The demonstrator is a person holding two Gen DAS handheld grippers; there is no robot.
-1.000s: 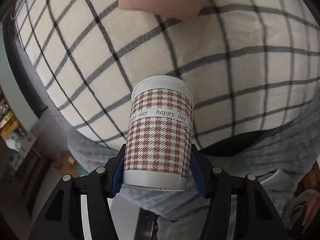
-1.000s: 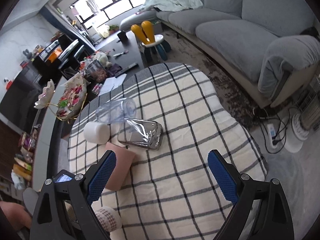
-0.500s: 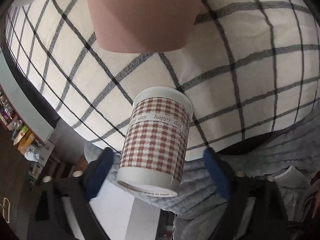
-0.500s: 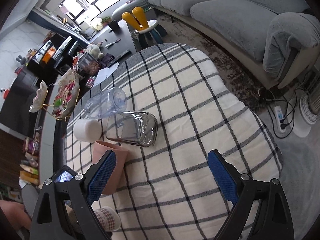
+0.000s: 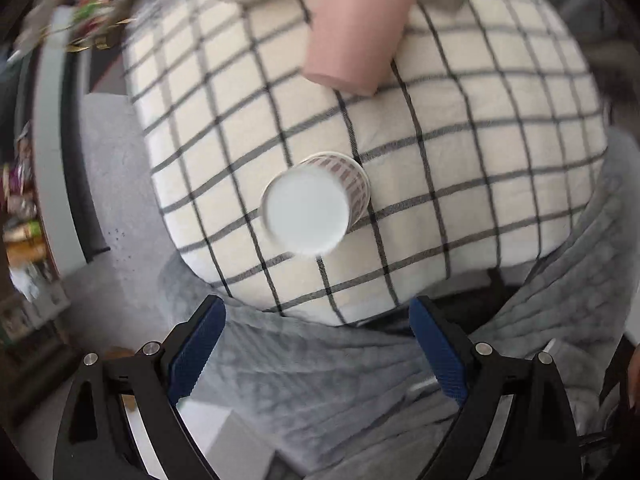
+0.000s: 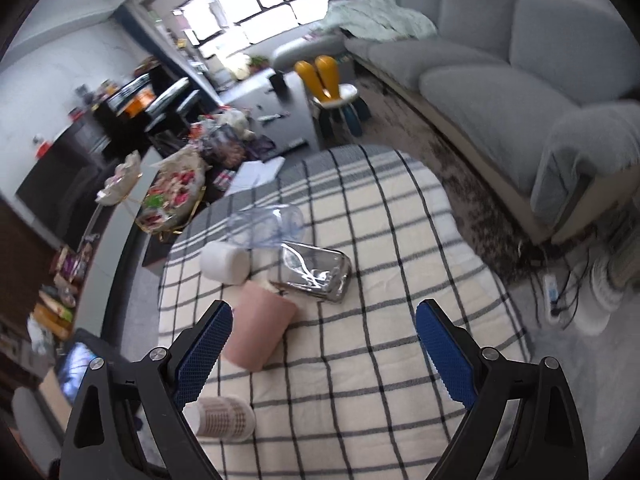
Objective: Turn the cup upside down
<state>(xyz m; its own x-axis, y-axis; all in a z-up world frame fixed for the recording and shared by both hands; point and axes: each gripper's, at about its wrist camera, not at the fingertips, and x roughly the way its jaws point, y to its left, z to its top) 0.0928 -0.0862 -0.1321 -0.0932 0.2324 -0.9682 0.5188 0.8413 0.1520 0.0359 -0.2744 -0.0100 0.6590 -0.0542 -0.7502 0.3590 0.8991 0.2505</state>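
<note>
A paper cup with a brown houndstooth print (image 5: 316,208) stands upside down on the checked tablecloth (image 5: 480,140), white base up. It also shows in the right wrist view (image 6: 222,422) near the table's near-left edge. My left gripper (image 5: 318,354) is open and empty, pulled back above and short of the cup. My right gripper (image 6: 320,350) is open and empty, high over the table.
A pink cup (image 6: 258,332) lies on its side beyond the paper cup. Behind it lie a shiny glass container (image 6: 316,276), a white cup (image 6: 224,262) and a clear plastic cup (image 6: 266,226). A grey sofa (image 6: 500,92) stands at the right.
My left gripper opened, let go of the houndstooth cup and drew back and up. The cup now stands alone, base up. My right gripper shifted slightly.
</note>
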